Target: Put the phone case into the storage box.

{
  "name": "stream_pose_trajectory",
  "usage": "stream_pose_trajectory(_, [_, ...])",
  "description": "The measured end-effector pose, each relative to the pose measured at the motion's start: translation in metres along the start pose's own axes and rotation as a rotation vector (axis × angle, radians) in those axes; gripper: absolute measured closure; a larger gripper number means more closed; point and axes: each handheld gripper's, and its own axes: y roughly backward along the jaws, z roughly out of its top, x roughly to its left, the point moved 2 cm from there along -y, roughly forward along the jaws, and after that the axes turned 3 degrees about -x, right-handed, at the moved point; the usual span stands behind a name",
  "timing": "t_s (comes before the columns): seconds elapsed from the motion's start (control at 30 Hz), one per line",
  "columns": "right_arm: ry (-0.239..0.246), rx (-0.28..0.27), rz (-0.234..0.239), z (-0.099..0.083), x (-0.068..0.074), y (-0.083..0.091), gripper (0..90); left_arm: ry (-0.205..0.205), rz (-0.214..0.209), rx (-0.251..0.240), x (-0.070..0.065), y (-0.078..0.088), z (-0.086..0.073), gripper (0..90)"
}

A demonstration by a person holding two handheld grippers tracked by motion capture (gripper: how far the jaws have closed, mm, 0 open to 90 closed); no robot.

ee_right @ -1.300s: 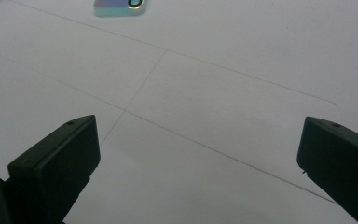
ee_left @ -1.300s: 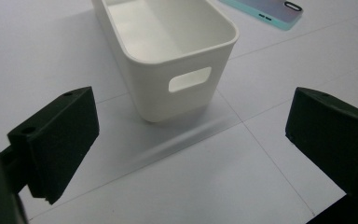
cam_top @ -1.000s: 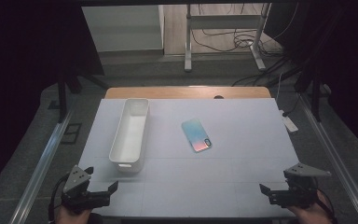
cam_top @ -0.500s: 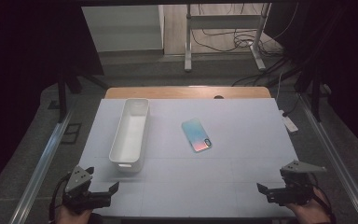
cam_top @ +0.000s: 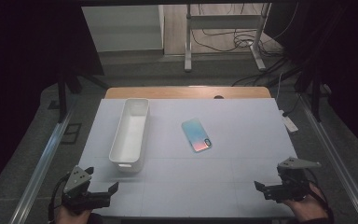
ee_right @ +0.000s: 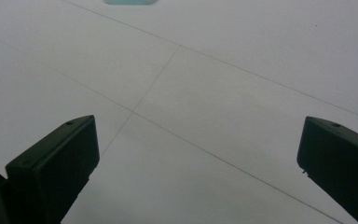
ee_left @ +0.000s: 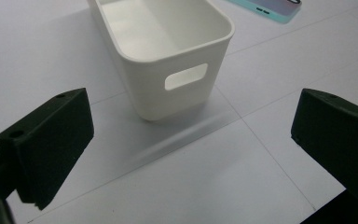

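A long white bin (cam_top: 130, 133) stands empty on the left half of the pale table mat (cam_top: 223, 186). A phone (cam_top: 196, 135) with a teal-to-pink back lies flat near the middle. My left gripper (cam_top: 101, 183) hovers at the front left corner, open, pointing towards the bin's near end. In the left gripper view the bin (ee_left: 168, 42) with its handle slot is just beyond the open left gripper (ee_left: 191, 140), and the phone (ee_left: 265, 7) lies at the top edge. My right gripper (cam_top: 266, 181) is open at the front right, over bare mat (ee_right: 214, 70), with the phone's edge (ee_right: 130, 1) far ahead of it.
The mat covers a wooden table whose far edge (cam_top: 186, 92) shows behind it. Metal rails (cam_top: 42, 168) run along both sides. A white power strip (cam_top: 289, 122) lies off the right edge. Desk legs and cables (cam_top: 223, 42) stand on the floor beyond.
Both grippers stay open at the front corners. The right gripper has edged slightly left; the left one has barely shifted. Bin and phone have not moved.
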Motion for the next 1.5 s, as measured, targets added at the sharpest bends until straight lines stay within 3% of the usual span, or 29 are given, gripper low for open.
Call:
stream_pose_trajectory(0.4, [0.043,0.026,0.014,0.008,0.003,-0.007,0.0,0.000,0.000,-0.004,0.000,0.000,0.000,0.0])
stream_pose_trajectory(1.23, [0.064,0.062,0.086,0.033,0.010,-0.034,0.0,0.000,-0.003,-0.007,0.000,0.001,0.000,0.0])
stream_pose_trajectory(1.5, [0.081,0.073,0.086,0.044,0.013,-0.043,0.0,0.003,-0.008,-0.010,0.001,0.001,0.000,0.0])
